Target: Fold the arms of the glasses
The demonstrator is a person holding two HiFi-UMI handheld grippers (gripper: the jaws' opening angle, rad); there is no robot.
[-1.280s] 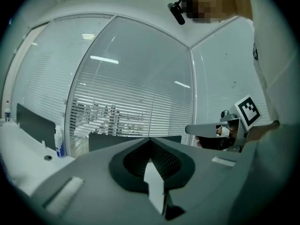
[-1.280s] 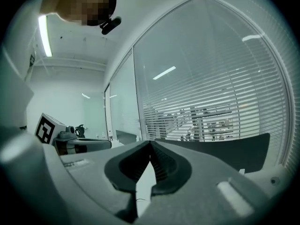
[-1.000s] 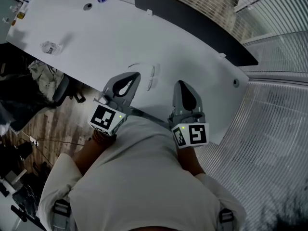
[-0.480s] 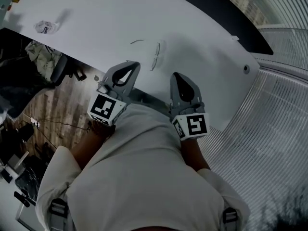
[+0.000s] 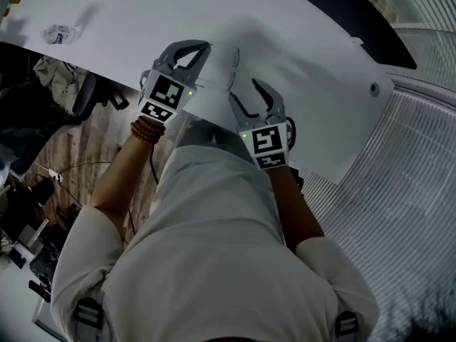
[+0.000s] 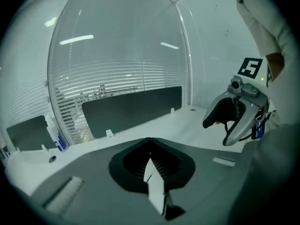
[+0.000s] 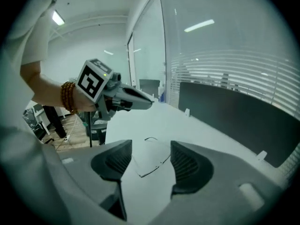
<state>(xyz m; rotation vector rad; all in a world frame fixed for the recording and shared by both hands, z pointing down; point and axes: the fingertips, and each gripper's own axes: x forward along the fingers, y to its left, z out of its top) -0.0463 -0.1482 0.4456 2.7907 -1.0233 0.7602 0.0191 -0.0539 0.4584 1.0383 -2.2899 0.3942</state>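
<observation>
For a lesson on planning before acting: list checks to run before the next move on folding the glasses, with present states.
1. The thin wire-framed glasses lie on the white table, arms unfolded: ok.
2. The right gripper open: ok. Its jaws have just been opening, nothing between them yet, glasses just ahead.
3. The left gripper open: not ok, shut and empty.
4. Either gripper touching the glasses: not ok, both apart.
5. Hinges sound: cannot tell.

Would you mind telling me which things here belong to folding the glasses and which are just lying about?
For the job: glasses on the table; left gripper, shut; right gripper, jaws just opening, glasses in line between them, untouched.
Lying about: crumpled wrapper; chair; bottle.
</observation>
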